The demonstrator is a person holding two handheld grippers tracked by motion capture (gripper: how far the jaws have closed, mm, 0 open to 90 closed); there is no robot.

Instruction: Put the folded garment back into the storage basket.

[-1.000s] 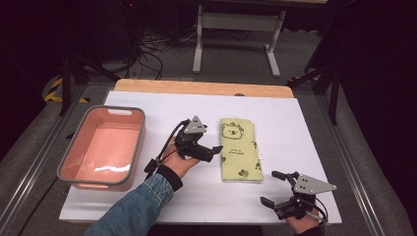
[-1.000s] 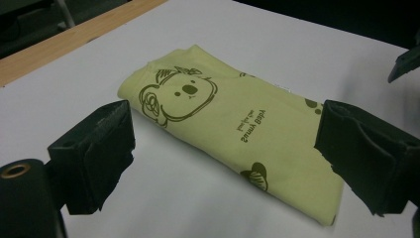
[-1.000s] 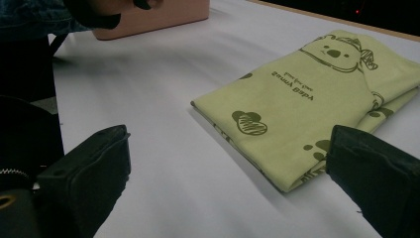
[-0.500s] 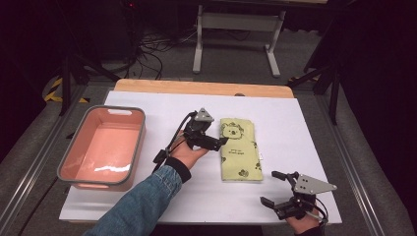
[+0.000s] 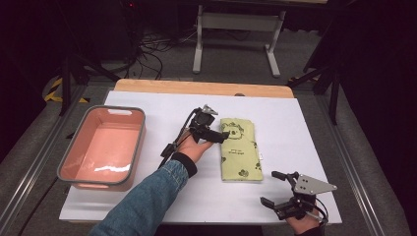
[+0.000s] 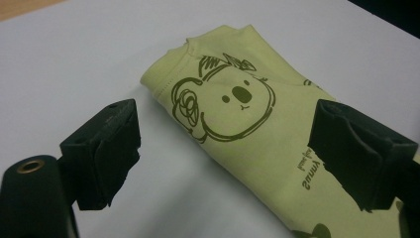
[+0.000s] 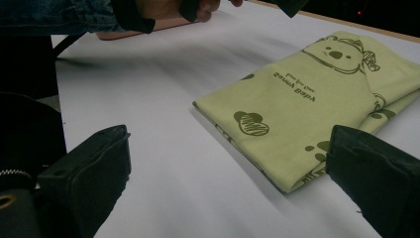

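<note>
Printed marks on the folded green cloth (image 6: 257, 124) lying before my grippers.
Two short lines of dark lettering sit below its koala drawing; in my right gripper view they appear upside down and too small for me to read with certainty. I find no other text, number or brand.

Folded green cloth (image 5: 238, 149) at table (image 5: 295, 118) centre; left gripper (image 5: 220, 136) at its 9 o'clock edge; pink tub (image 5: 69, 164) farther at 9 o'clock.
</note>
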